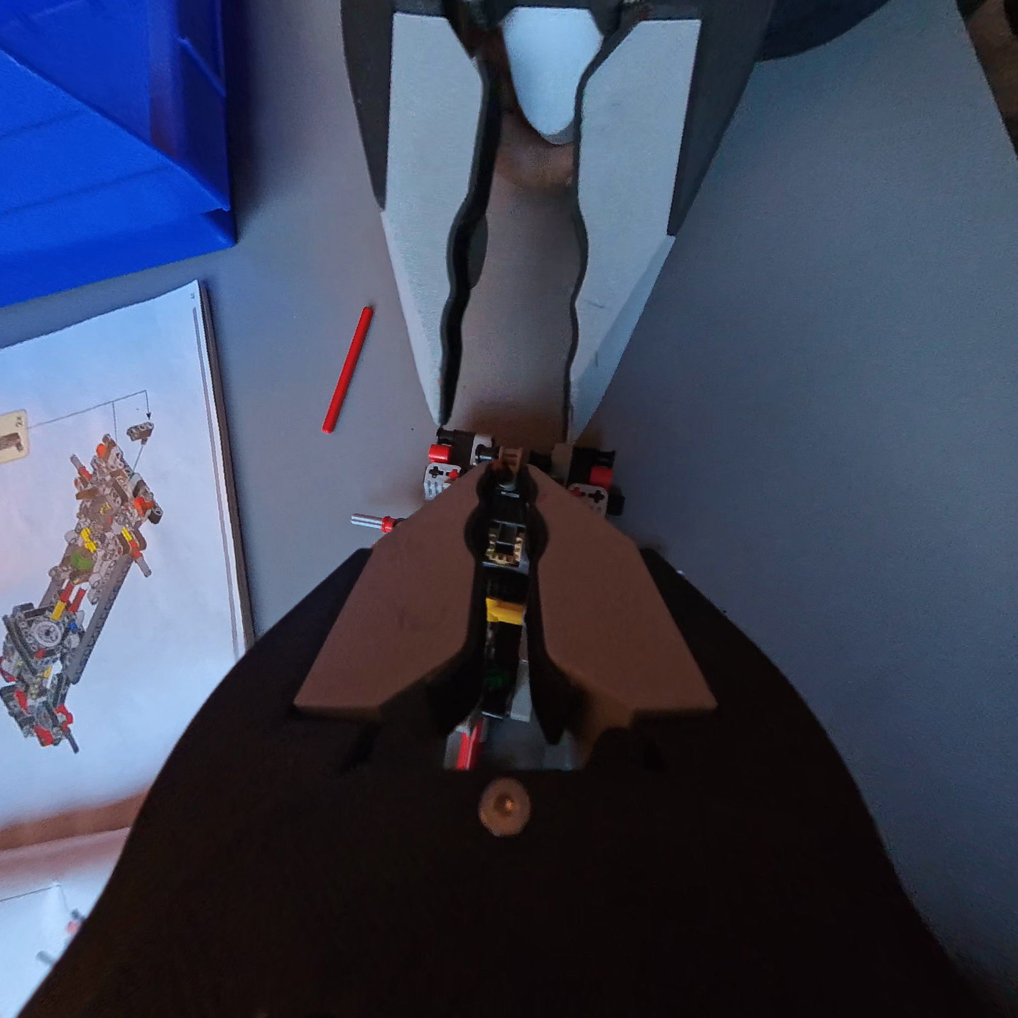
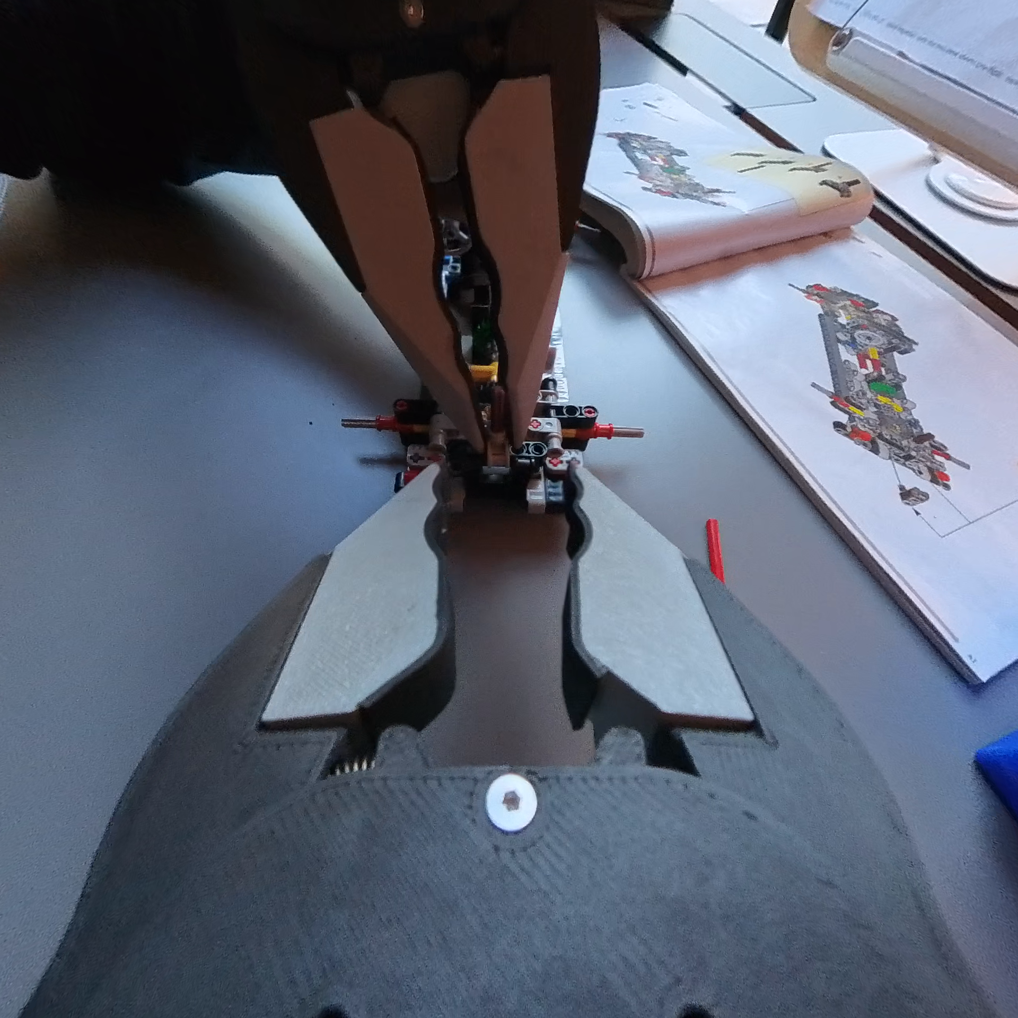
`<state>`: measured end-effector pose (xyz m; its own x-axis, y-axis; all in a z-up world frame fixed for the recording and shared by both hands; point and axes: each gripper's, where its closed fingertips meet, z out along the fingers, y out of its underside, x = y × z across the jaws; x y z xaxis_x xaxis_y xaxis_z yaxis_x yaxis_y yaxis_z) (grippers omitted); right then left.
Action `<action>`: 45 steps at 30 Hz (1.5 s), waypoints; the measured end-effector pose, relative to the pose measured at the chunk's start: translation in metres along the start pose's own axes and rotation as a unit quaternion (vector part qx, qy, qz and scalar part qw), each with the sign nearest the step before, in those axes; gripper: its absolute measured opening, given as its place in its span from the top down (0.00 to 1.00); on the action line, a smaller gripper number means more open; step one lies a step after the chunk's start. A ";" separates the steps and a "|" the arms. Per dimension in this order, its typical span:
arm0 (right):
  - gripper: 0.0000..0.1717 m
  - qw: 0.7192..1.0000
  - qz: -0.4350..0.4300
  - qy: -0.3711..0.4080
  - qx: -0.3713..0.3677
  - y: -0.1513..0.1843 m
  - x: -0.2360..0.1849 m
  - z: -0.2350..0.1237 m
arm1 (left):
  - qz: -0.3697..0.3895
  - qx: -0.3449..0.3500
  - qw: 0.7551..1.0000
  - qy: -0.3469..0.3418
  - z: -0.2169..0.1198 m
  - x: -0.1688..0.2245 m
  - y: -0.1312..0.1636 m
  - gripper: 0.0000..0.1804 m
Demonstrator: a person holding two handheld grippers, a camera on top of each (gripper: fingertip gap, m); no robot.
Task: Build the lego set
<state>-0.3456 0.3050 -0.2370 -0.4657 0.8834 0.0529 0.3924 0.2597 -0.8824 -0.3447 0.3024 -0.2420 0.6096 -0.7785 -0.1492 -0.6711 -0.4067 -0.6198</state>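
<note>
Counter [image 2: 137, 385]: grey, carrying everything in view.
Booklet [image 2: 826, 385]: an open building booklet with pictures of the model, lying to the right in the right wrist view and to the left in the left wrist view.
Blue bin [image 1: 99, 137]: at the far left corner in the left wrist view, beyond the booklet.
Model [image 2: 498, 457]: a long toy-brick frame in black, grey and red, lying on the counter between the two grippers, with axles sticking out on both sides.
Left gripper [image 1: 508, 468]: brown fingers nearly together, pinching a small tan piece on top of the model's end.
Right gripper [image 2: 504, 485]: grey fingers spread, tips at either side of the model's near end; whether the pads touch it cannot be told.
Red rod [image 1: 348, 370]: lying loose on the counter between the booklet and the right gripper.
</note>
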 end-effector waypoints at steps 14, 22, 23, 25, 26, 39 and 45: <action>0.90 1.000 0.002 -0.028 -0.001 0.000 -0.006 0.001 | 0.000 -0.019 0.998 0.052 -0.001 0.006 0.001 0.98; 0.91 0.998 -0.055 0.001 0.003 -0.005 -0.014 0.007 | -0.022 -0.018 0.997 0.068 0.000 0.006 0.002 0.97; 0.90 0.998 -0.055 0.002 0.002 -0.005 -0.014 0.007 | -0.021 -0.024 0.997 0.067 -0.001 0.006 0.004 0.97; 0.89 0.999 -0.045 0.006 0.004 -0.005 -0.012 0.006 | -0.024 -0.028 0.998 0.056 -0.005 0.001 0.005 0.93; 0.88 0.999 -0.039 0.005 0.008 -0.006 -0.011 0.005 | -0.027 -0.022 0.998 0.057 -0.009 0.000 0.004 0.92; 0.85 1.000 0.011 -0.019 -0.018 -0.003 -0.009 0.016 | -0.005 -0.024 0.997 0.079 -0.002 0.008 0.004 0.94; 0.86 0.998 -0.002 -0.028 -0.058 -0.002 -0.010 0.017 | 0.008 -0.030 0.997 0.067 0.000 0.008 0.005 0.97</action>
<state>-0.3547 0.2889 -0.2435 -0.5098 0.8598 0.0280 0.4785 0.3104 -0.8214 -0.3430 0.2945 -0.2466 0.5397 -0.8403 -0.0516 -0.7070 -0.4191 -0.5696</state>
